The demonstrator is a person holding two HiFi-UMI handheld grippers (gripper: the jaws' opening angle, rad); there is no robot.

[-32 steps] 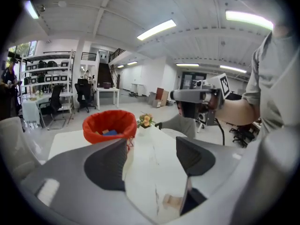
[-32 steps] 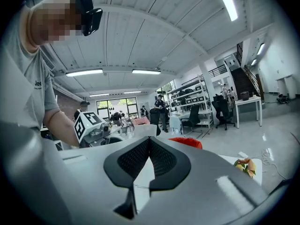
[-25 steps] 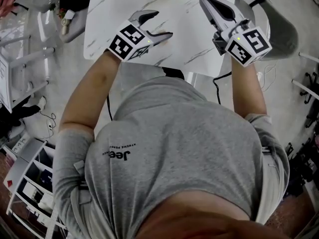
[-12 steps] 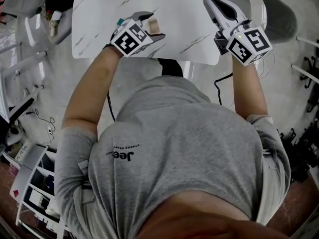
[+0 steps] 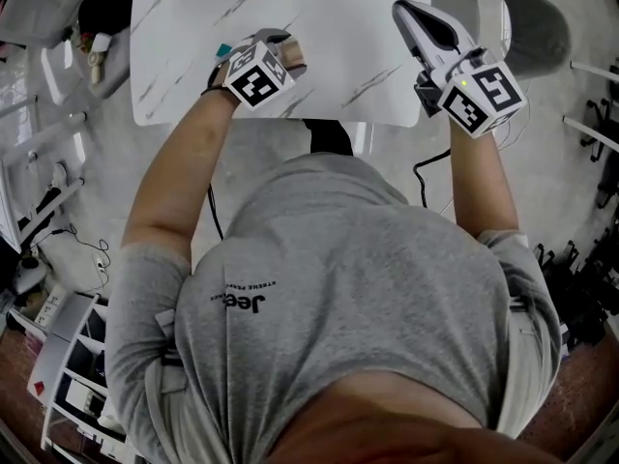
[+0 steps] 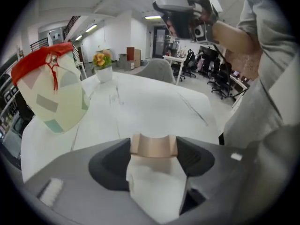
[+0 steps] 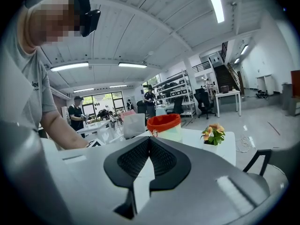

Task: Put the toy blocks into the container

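Tan arch-shaped block sits lower centre, pinched in my left hand-held gripper's closing jaws; right hand-held gripper closed.

a white table veined with grey fills the top of the head view. in the left gripper view a pale container with a red rim stands on it at upper left, with a small pot of flowers beyond it to the right. in the head view a small teal piece lies on the tabletop's lower left.
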